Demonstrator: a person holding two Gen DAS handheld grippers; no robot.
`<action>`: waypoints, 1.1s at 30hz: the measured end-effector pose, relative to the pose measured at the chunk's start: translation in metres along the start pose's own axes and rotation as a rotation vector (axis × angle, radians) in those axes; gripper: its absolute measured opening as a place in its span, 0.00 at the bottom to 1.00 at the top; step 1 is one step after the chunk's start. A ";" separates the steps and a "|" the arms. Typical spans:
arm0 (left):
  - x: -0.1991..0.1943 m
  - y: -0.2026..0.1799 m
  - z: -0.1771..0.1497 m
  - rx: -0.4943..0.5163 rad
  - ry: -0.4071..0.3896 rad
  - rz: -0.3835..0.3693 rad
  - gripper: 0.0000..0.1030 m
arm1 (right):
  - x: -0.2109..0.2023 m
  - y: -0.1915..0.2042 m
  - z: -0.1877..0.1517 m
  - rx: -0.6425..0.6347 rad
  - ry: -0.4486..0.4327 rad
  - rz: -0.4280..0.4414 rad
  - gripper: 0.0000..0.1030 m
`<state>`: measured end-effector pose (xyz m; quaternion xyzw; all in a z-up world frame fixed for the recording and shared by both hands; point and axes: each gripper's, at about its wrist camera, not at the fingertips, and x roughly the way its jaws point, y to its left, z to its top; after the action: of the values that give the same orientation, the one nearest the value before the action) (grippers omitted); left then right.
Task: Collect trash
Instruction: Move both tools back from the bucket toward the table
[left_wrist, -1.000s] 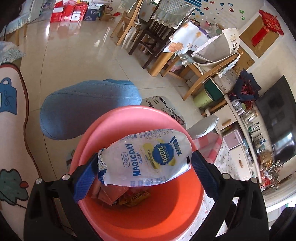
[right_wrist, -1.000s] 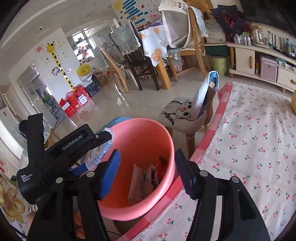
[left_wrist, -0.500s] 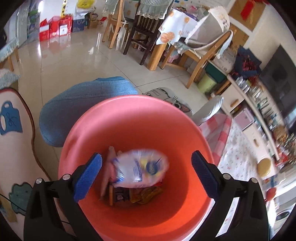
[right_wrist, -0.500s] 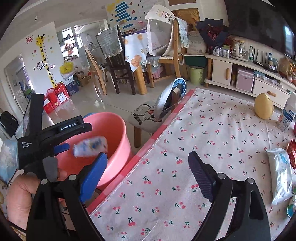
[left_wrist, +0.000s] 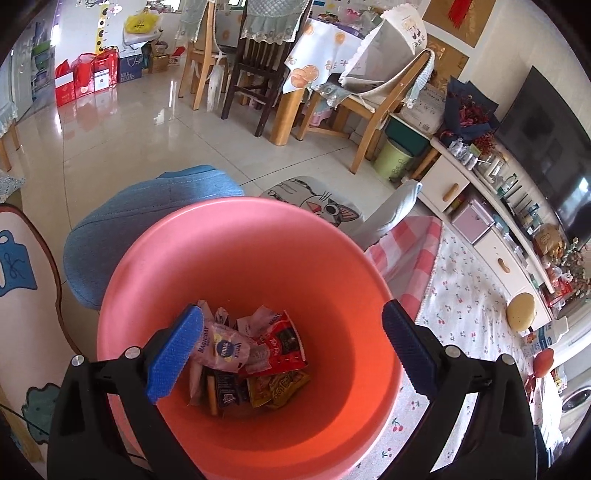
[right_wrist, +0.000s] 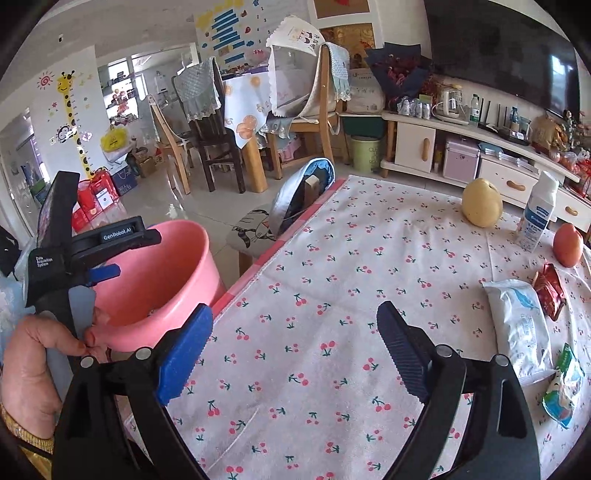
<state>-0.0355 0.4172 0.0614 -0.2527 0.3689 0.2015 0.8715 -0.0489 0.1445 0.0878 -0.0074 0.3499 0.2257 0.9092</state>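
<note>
The left gripper (left_wrist: 291, 354) hangs over the pink bucket (left_wrist: 236, 236) — jaws wide, holding nothing. The right gripper (right_wrist: 295, 345) sits above the tablecloth (right_wrist: 369, 266) — jaws wide, empty too.

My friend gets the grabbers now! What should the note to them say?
Left tool: open, empty, over the pink bucket.
Right tool: open, empty, over the cherry tablecloth.
Done: several wrappers lie in the bucket, with the Magicday pouch on top.
Left: on the table's right side are a white pouch, a red wrapper and a green-and-white packet.
The pear, orange fruit and milk carton may not be trash; check first.
</note>
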 end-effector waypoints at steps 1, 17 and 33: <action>0.000 -0.001 0.000 0.005 -0.002 -0.006 0.95 | -0.002 -0.003 -0.002 -0.003 0.003 -0.008 0.87; -0.018 -0.059 -0.021 0.188 -0.082 -0.126 0.95 | -0.046 -0.038 -0.028 -0.083 -0.032 -0.142 0.91; -0.020 -0.118 -0.070 0.317 -0.004 -0.155 0.95 | -0.085 -0.082 -0.041 -0.049 -0.080 -0.182 0.92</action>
<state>-0.0230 0.2797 0.0692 -0.1392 0.3738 0.0735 0.9141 -0.0959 0.0297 0.0996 -0.0524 0.3055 0.1507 0.9387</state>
